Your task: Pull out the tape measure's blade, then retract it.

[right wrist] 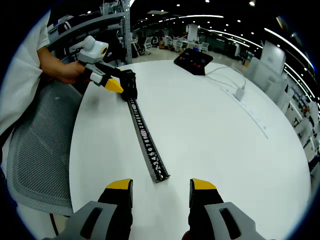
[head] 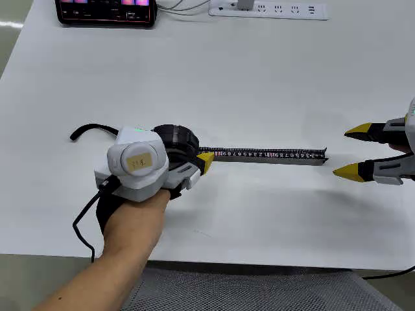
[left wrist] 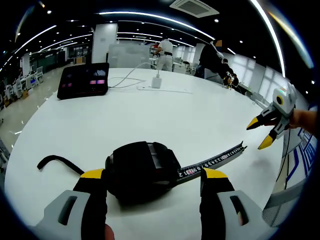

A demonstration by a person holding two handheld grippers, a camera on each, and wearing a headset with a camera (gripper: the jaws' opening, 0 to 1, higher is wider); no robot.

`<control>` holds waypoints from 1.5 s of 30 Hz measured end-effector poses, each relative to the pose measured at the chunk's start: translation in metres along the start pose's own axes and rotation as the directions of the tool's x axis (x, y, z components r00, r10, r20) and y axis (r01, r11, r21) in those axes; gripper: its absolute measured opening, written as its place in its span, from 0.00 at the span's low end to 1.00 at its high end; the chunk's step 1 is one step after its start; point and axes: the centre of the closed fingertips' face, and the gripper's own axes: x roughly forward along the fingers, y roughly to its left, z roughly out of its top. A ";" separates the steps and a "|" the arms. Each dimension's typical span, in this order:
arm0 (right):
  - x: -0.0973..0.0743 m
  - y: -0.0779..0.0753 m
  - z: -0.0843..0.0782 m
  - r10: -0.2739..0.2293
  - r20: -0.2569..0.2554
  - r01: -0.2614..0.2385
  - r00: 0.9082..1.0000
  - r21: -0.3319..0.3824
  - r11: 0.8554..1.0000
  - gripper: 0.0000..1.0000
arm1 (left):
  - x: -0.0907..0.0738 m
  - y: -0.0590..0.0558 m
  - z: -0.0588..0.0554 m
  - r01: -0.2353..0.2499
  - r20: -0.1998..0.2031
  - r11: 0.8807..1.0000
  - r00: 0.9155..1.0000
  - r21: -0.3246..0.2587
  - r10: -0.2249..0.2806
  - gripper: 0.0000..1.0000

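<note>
— Under both pairs of fingers, what is the biggest thing?

— It is the white table (head: 259, 84). Behind the left fingers, at the near edge of it, stands a grey mesh chair (head: 246, 291).

— And far ahead of the fingers?

— Well beyond the left fingers lies a dark tablet (left wrist: 82, 80) with a lit screen. To the right of it is a white power strip (left wrist: 162, 90) with a plug in it.

— How is the left gripper (left wrist: 153, 175)?

— A hand (head: 136, 217) holds it low over the table. The black tape measure (left wrist: 142, 167) sits on the table between its two yellow-tipped fingers. The left finger seems to touch the body, but beside the right finger I see a small gap. Whether the fingers squeeze it, I cannot tell.

— And the right gripper (right wrist: 161, 184)?

— Its fingers are spread apart, with nothing between them.

— Where is the blade (head: 269, 155)?

— It is pulled out and lies flat on the table. It starts at the mouth of the tape measure, just beside the right finger of the left gripper, and it runs toward the right gripper. Its end stops just in front of the gap between the right fingers and touches neither of them.

— Anything smaller?

— A black strap (left wrist: 57, 162) lies curved on the table, just outside the left finger of the left gripper.
</note>
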 end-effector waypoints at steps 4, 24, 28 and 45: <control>0.006 -0.002 0.000 0.033 -0.028 -0.034 0.999 -0.039 0.999 0.39 | 0.002 0.003 0.001 -0.015 -0.001 1.000 1.000 -0.022 0.014 0.70; 0.027 -0.001 -0.009 0.129 -0.123 -0.143 0.984 -0.108 0.984 0.28 | 0.006 0.012 0.002 -0.058 -0.001 0.995 0.998 -0.075 0.058 0.61; 0.031 0.003 -0.010 0.146 -0.141 -0.164 0.979 -0.127 0.978 0.27 | 0.007 0.013 0.002 -0.065 -0.002 0.994 0.998 -0.083 0.065 0.61; 0.039 0.008 -0.012 0.170 -0.170 -0.198 0.971 -0.165 0.966 0.19 | 0.007 0.013 0.000 -0.066 -0.011 0.995 0.998 -0.072 0.066 0.59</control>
